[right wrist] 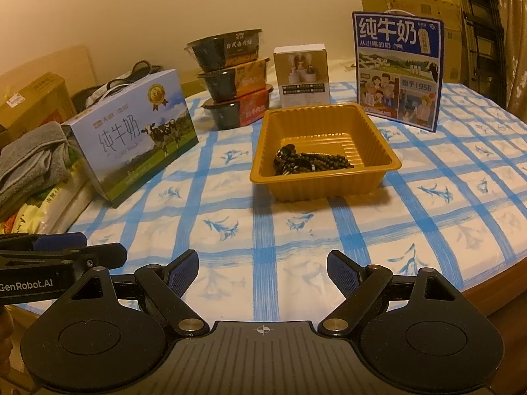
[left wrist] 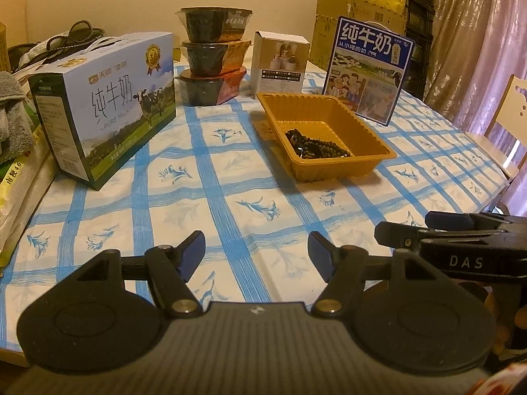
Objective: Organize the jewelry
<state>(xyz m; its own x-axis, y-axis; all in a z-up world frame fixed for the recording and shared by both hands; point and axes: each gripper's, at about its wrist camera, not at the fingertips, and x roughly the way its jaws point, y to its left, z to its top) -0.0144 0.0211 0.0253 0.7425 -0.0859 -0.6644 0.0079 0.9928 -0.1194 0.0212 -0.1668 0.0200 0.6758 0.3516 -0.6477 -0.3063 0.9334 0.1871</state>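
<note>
Resting tangled in the near corner of the gold tray [right wrist: 378, 138], dark bead strands [right wrist: 309, 163] | your left tool [left wrist: 255, 251] and right tool [right wrist: 263, 271] hover apart, empty, well short | risk: snagged strands lift together, dragging the light tray across the table [right wrist: 428, 230]

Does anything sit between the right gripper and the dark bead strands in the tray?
Nothing visible: only bare blue-checked tablecloth lies between the open right gripper and the golden plastic tray holding the dark bead strands.
</note>
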